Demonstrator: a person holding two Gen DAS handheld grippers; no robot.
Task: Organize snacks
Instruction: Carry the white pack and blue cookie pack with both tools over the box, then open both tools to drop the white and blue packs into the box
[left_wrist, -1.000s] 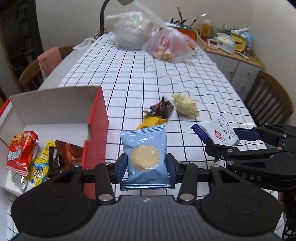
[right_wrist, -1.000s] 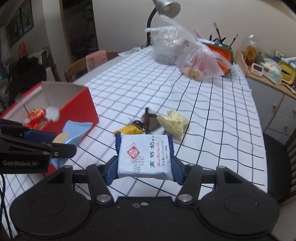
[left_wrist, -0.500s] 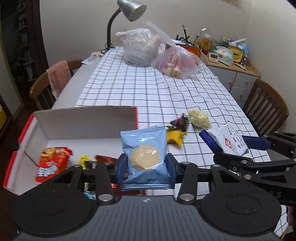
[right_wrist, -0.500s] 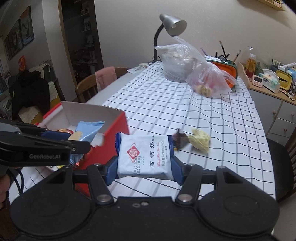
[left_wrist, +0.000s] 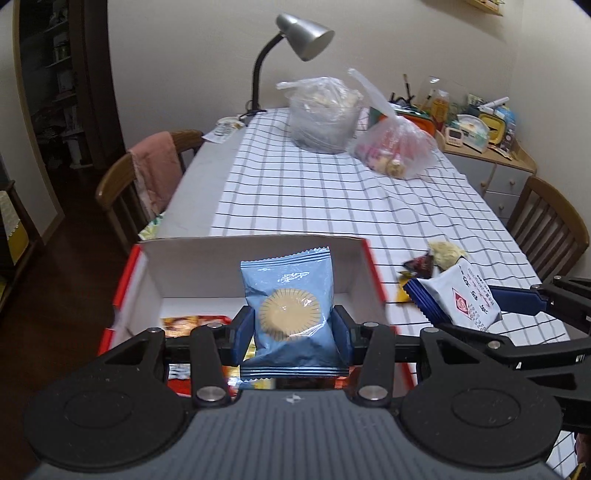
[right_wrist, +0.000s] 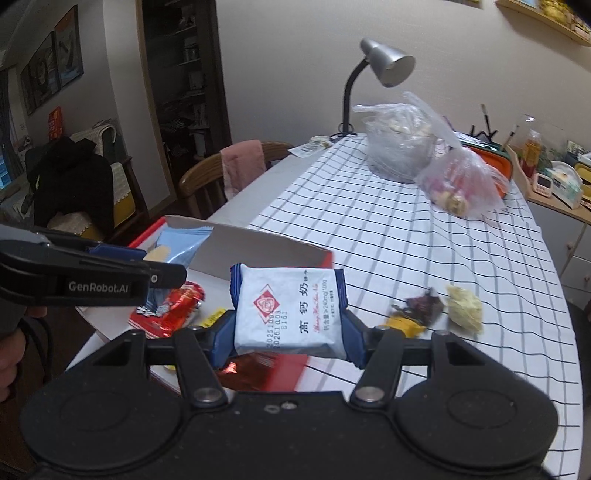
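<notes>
My left claw (left_wrist: 291, 334) is clenched on the blue biscuit packet (left_wrist: 290, 308), pinched at its lower sides so it stands upright, hanging over the open red box (left_wrist: 364, 254); I judge a release here would drop it inside. My right claw (right_wrist: 290, 338) grips the white milk-wafer packet (right_wrist: 290, 310) the same way, just right of the box and over its near corner, probably queued behind the left. The box holds a red snack bag (right_wrist: 168, 312) and a yellow one. Loose on the checked surface (right_wrist: 369, 229): a yellow wrapper (right_wrist: 404, 325), a dark wrapper (right_wrist: 424, 304) and a pale crumpled one (right_wrist: 463, 308), close together. These remain to be collected.
</notes>
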